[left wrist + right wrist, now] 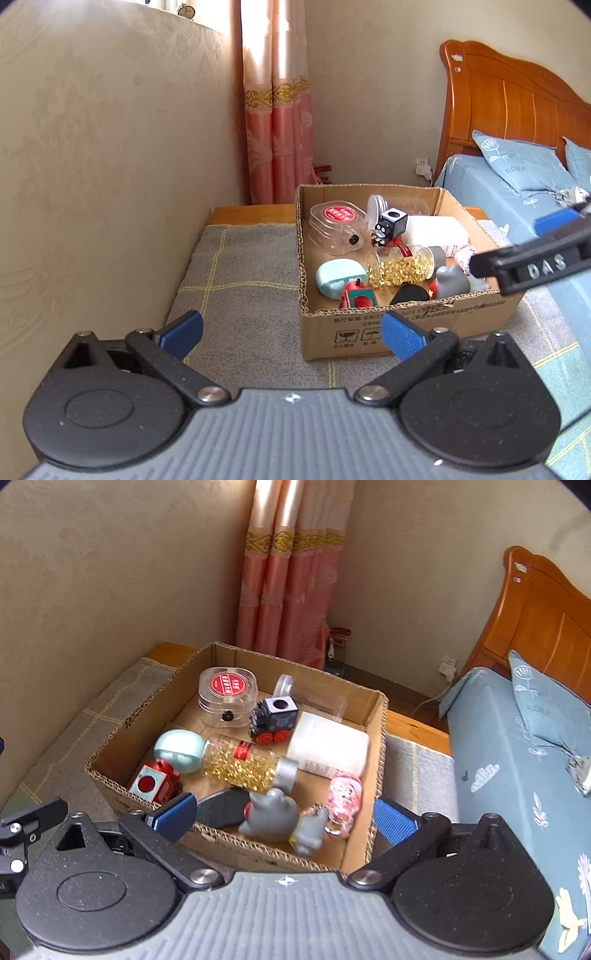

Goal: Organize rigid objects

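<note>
An open cardboard box (406, 321) (122, 734) stands on a grey cloth-covered surface. It holds a clear case with a red label (227, 694), a black toy train (275, 718), a bottle of gold beads (247, 762), a teal case (179, 751), a red toy (153, 784), a grey figurine (277, 818), a white roll (328, 747) and a pink keychain (345, 797). My left gripper (291, 334) is open and empty, in front of the box's left corner. My right gripper (284, 816) is open and empty, above the box's near edge.
The grey cloth with yellow lines (236, 280) lies left of the box. A wall is on the left. A pink curtain (277, 122) hangs behind. A bed with blue sheets (509, 775) and wooden headboard (509, 96) is on the right.
</note>
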Demonstrator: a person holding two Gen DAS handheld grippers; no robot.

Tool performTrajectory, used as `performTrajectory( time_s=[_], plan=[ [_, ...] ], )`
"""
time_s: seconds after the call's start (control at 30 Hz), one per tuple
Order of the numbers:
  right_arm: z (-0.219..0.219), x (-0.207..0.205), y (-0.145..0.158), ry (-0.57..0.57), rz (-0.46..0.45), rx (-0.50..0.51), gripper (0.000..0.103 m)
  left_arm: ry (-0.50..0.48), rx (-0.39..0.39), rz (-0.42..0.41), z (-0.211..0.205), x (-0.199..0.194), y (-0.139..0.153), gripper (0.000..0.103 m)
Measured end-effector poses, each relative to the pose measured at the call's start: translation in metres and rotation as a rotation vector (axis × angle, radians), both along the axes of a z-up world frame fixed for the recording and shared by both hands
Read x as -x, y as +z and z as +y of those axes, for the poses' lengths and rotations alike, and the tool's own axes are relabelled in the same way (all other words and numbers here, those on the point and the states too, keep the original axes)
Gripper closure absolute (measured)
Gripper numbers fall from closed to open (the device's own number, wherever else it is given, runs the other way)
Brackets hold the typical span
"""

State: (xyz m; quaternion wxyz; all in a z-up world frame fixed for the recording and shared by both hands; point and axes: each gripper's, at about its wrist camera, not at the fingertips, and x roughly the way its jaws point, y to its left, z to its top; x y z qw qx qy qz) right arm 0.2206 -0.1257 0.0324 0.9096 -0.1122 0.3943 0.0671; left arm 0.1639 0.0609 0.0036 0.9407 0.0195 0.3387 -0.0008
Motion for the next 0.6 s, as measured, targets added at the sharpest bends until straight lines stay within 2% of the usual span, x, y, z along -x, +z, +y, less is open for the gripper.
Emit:
performTrajectory(
  time_s=[0.3, 0.6],
  plan=[
    [-0.029, 0.055, -0.001, -0.183, 0.018, -0.12, 0.0, -0.036, -0.035, 0.037, -0.025, 0.008, 0.013, 0.001],
    [-0.035, 0.08, -0.001, -0.224, 0.015, -0.141, 0.0, -0.041, -0.056, 0.046, -0.038, 0.017, 0.022, 0.001]
  ],
)
